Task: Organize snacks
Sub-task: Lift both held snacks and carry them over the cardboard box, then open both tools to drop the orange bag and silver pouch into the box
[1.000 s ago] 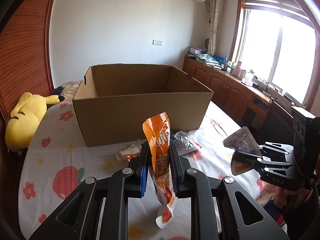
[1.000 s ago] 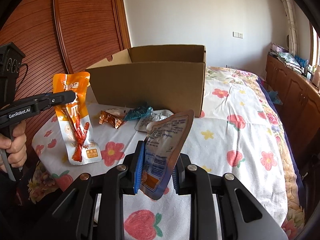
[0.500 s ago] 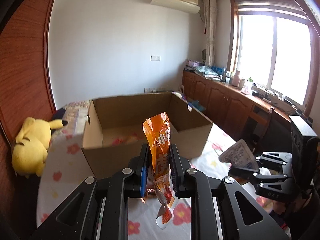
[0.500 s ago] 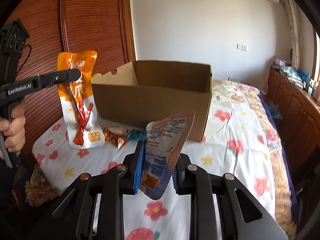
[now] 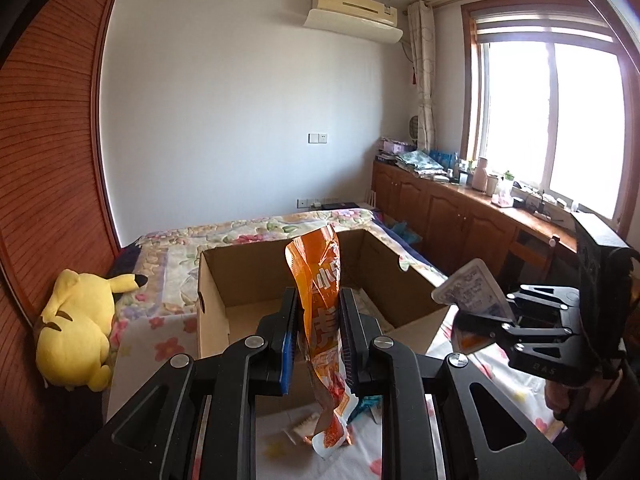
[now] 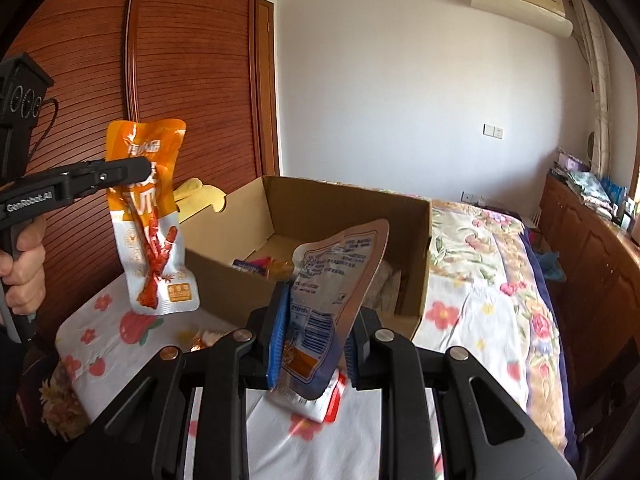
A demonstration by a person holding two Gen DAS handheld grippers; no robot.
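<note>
An open cardboard box point(image 5: 248, 272) point(image 6: 352, 212) stands on the flowered bed, with several snack packs inside. My left gripper point(image 5: 318, 320) point(image 6: 150, 168) is shut on an orange snack packet point(image 5: 320, 312) point(image 6: 150, 216) and holds it above the box's near edge. My right gripper point(image 6: 316, 324) point(image 5: 464, 314) is shut on a grey and orange snack pouch point(image 6: 336, 276) point(image 5: 470, 292), held beside the box's near right corner.
Loose snack packs lie on the sheet in front of the box point(image 5: 304, 432) point(image 6: 320, 404). A yellow plush toy point(image 5: 76, 320) lies at the bed's left edge by the wooden wardrobe point(image 6: 100, 60). Wooden cabinets point(image 5: 452, 216) run under the window on the right.
Both grippers have risen with their packets and moved toward the box. The box's inside now shows from above.
</note>
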